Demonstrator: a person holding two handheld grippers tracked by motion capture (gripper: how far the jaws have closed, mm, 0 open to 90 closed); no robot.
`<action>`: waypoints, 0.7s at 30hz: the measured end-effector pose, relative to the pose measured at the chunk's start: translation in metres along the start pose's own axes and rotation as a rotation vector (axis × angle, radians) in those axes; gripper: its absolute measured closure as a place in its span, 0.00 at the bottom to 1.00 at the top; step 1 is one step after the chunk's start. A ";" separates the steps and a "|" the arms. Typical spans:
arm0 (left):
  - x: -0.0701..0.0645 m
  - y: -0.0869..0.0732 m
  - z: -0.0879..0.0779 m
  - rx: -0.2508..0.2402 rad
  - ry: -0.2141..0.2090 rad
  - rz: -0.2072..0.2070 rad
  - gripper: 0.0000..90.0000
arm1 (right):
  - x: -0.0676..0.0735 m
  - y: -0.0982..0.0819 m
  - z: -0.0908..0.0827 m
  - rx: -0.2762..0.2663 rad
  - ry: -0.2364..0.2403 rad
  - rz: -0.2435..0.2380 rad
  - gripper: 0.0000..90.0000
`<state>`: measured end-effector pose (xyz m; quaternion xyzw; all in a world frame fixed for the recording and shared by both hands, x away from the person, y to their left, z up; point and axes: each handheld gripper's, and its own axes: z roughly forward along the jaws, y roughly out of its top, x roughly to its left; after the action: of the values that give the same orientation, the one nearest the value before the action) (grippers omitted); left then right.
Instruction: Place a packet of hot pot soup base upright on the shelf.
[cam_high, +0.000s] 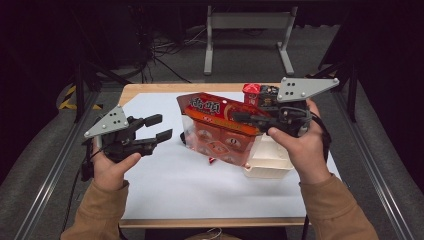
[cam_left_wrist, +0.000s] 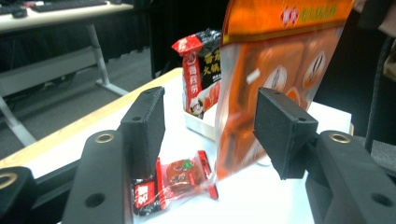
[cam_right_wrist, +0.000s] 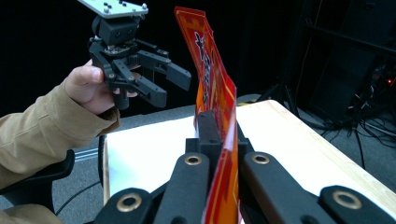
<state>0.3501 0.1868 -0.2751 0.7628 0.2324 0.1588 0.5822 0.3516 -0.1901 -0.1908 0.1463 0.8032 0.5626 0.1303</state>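
Orange-and-red plastic, a large snack bag (cam_high: 220, 129) with clear lower panels, is held off the white table sheet (cam_high: 175, 185) by its top edge, which is pinched flat between the closed jaws of the right gripper (cam_high: 239, 118). In the right gripper view the bag (cam_right_wrist: 212, 93) is seen edge-on, rising straight ahead of the jaws and clamped between them, so its printed face is barely readable there.

Beyond that bag edge the left gripper (cam_right_wrist: 170, 84) is seen in a hand (cam_right_wrist: 88, 88), its jaws spread wide with nothing between them. In the high view the same gripper (cam_high: 161, 127) is held above the sheet, just short of the bag's near side edge.

Detail hidden from the high view is given by the left gripper view: between and just ahead of its parted jaws a small red individually wrapped snack (cam_left_wrist: 180, 179) lies on the sheet, partly covered by one jaw, and past it a red-and-black noodle packet (cam_left_wrist: 201, 70) stands in a white tray (cam_left_wrist: 201, 128). The bag (cam_left_wrist: 275, 70) there is cut off at the top and blurred, so its small print cannot be read.

In the high view the white tray (cam_high: 267, 162) lies beneath the right gripper, partly covered by the bag and hand.
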 end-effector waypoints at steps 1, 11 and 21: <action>0.001 -0.001 0.001 0.005 0.000 -0.004 0.48 | -0.002 0.002 -0.001 0.004 -0.003 0.001 1.00; 0.006 -0.005 0.006 0.038 0.006 -0.019 0.45 | -0.015 0.017 -0.012 0.046 -0.038 -0.023 1.00; 0.010 -0.008 0.009 0.061 0.014 -0.036 0.45 | -0.035 0.016 -0.026 0.070 -0.099 -0.016 1.00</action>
<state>0.3617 0.1869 -0.2853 0.7746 0.2548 0.1465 0.5600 0.3759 -0.2210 -0.1650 0.1719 0.8161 0.5251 0.1693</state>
